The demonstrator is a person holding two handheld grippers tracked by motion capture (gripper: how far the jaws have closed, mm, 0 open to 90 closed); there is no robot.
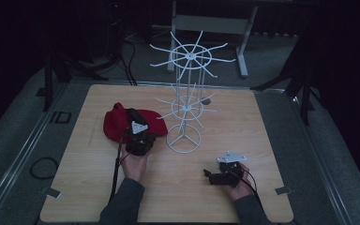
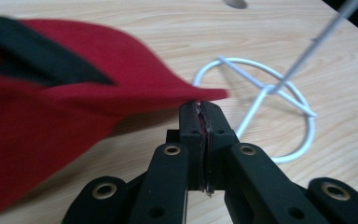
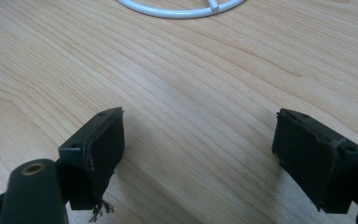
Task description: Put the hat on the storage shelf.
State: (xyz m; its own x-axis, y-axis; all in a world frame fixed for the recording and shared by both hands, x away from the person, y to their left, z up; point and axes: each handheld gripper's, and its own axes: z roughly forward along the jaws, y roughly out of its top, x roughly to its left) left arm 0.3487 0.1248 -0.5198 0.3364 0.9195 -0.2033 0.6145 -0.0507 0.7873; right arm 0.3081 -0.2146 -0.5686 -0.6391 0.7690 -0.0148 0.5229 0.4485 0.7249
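Left tool [image 2: 200, 109] clamped on red cap [image 2: 51, 121] brim, beside white rack base [image 2: 303, 135].

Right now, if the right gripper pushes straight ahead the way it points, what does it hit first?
Probably the white rack's ring base. The right gripper is open, with bare table ahead until that ring, though depth is hard to judge.

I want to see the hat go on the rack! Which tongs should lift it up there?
The left tongs. They are already pinched shut on the red cap brim, right beside the white rack. The right tongs are open, holding nothing, farther from the cap.
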